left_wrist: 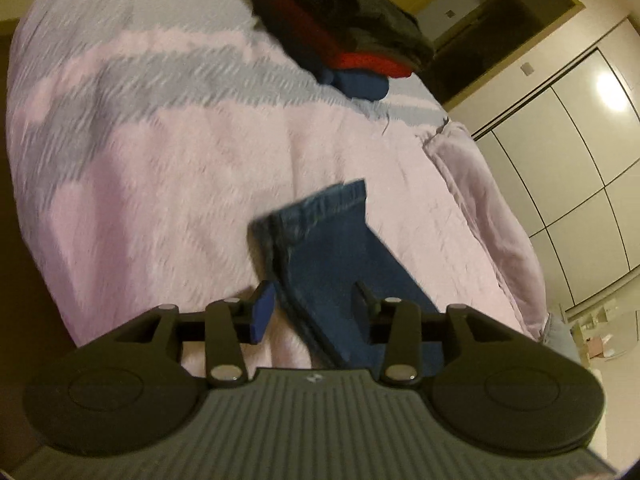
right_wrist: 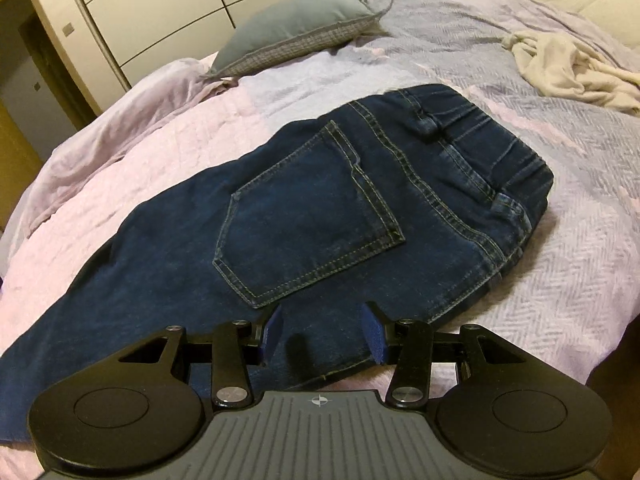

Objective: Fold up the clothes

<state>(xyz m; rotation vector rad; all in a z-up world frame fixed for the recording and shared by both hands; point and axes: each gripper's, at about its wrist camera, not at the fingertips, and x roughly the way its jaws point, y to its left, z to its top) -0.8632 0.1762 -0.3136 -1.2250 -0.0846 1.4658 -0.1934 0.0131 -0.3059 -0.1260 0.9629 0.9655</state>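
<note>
Jeans point(right_wrist: 320, 216) are lying flat across the pink and lilac bedspread point(right_wrist: 580, 240), back side up, with the seat pocket point(right_wrist: 308, 220) facing my right camera and the waistband point(right_wrist: 480, 136) pointing toward the far side of the bed.

Starting on the left, I am holding the left gripper point(left_wrist: 314, 306) just above the spread with its fingers spread apart. One trouser leg point(left_wrist: 340, 264) is running up between them, its hem point(left_wrist: 320, 204) lying beyond the fingertips. This view is smeared by motion, so I cannot tell whether either pad is touching the denim. Farther off, near the far edge of the bed, a stack of folded clothes point(left_wrist: 352, 36) is sitting on the spread: something blue at the bottom, red above it, dark pieces on top.

Moving right, I am keeping the right gripper point(right_wrist: 326, 332) low over the denim below the pocket, near the lower edge of the jeans. Its blue-padded fingers point(right_wrist: 374, 336) are standing apart, with flat cloth lying between them and nothing pinched.

Beyond the jeans, a grey cushion point(right_wrist: 296, 28) is resting at the upper left of that view, and a crumpled cream garment point(right_wrist: 568, 68) is lying loose on the spread at the upper right, well apart from the jeans.
</note>
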